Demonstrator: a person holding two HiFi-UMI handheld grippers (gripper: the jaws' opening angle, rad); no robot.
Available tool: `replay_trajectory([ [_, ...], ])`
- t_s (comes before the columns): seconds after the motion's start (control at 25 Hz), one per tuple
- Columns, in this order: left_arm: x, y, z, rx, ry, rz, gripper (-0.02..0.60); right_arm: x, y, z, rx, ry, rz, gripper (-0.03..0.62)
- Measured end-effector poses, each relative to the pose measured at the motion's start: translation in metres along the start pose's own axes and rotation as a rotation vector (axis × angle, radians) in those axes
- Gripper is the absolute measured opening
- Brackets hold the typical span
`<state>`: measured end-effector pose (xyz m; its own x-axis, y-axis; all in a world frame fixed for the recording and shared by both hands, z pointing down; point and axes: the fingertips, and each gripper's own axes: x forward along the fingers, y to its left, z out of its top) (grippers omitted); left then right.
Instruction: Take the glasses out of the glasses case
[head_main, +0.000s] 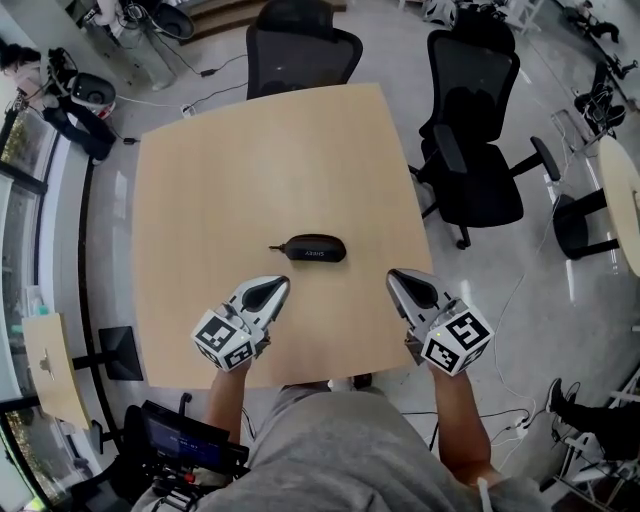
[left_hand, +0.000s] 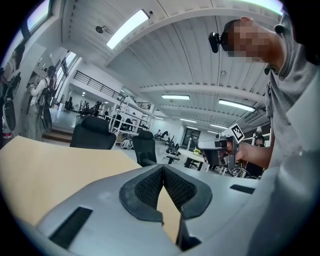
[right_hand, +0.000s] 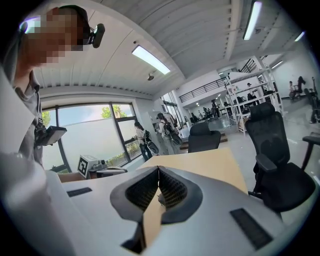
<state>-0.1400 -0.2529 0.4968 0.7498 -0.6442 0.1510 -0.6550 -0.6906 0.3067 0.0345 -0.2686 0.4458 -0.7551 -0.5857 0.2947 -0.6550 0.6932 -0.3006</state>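
Note:
A shut black glasses case (head_main: 315, 248) lies flat near the middle of the wooden table (head_main: 230, 170), with a small tab sticking out at its left end. My left gripper (head_main: 279, 286) hovers over the table's near edge, just below and left of the case, with its jaws shut and nothing between them. My right gripper (head_main: 399, 279) is level with it, to the right of the case, also shut and empty. In the left gripper view the pads (left_hand: 150, 187) meet at the tip, and the right gripper (left_hand: 220, 145) shows beyond. The right gripper view shows its pads (right_hand: 172, 192) closed.
Two black office chairs (head_main: 300, 50) (head_main: 480, 150) stand at the table's far and right sides. A second light tabletop (head_main: 625, 200) sits at the far right. Cables run over the floor. The person's body is close to the near table edge (head_main: 300, 375).

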Motion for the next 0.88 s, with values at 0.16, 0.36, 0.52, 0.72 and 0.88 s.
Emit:
replay_trajectory([
  [0.16, 0.007, 0.011, -0.009, -0.016, 0.018, -0.005, 0.006, 0.004, -0.008, -0.007, 0.027, 0.014, -0.021, 0.008],
  [0.36, 0.015, 0.01, -0.018, -0.028, 0.04, -0.024, 0.006, -0.002, -0.017, -0.018, 0.045, 0.027, -0.051, 0.008],
  [0.52, 0.022, 0.016, -0.027, -0.037, 0.06, -0.033, 0.006, 0.001, -0.022, -0.023, 0.062, 0.032, -0.065, 0.008],
  [0.72, 0.035, 0.027, -0.033, -0.049, 0.068, -0.037, 0.006, 0.008, -0.032, -0.027, 0.069, 0.047, -0.077, 0.008],
  [0.88, 0.041, 0.033, -0.038, -0.057, 0.079, -0.038, 0.006, 0.011, -0.037, -0.03, 0.074, 0.061, -0.083, 0.008],
])
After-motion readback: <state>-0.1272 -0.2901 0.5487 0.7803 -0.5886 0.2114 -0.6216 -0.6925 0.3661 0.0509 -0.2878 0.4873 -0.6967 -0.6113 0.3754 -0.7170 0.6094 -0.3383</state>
